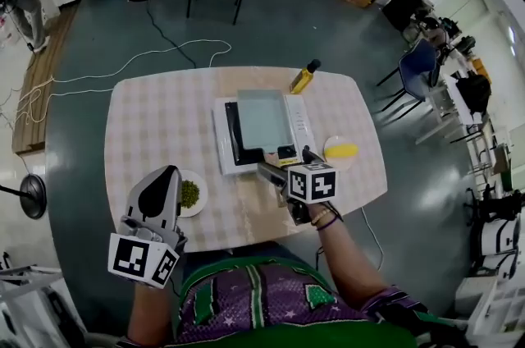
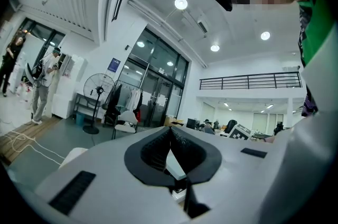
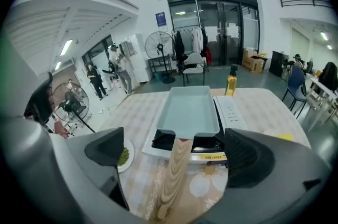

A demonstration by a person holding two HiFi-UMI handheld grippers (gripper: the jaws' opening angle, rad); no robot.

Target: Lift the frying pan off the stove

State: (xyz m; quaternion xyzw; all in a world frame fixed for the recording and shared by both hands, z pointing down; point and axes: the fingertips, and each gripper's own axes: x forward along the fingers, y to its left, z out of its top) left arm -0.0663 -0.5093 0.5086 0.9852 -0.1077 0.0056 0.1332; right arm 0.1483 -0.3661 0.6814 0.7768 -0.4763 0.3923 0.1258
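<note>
Frying pan [image 3: 191, 111] sits on stove [image 3: 232, 112]; my right tongs [image 3: 177, 155] gape either side of its wooden handle [image 3: 170, 186]; left tongs [image 2: 170, 150] closed, empty.

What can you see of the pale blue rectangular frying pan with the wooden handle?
The pale blue rectangular frying pan is deep-walled, empty and looks like coated metal. It sits level on the white tabletop stove. Its light wooden handle points toward the person, lying between the wide-open jaws of the right gripper, which are not clamped on it.
</note>
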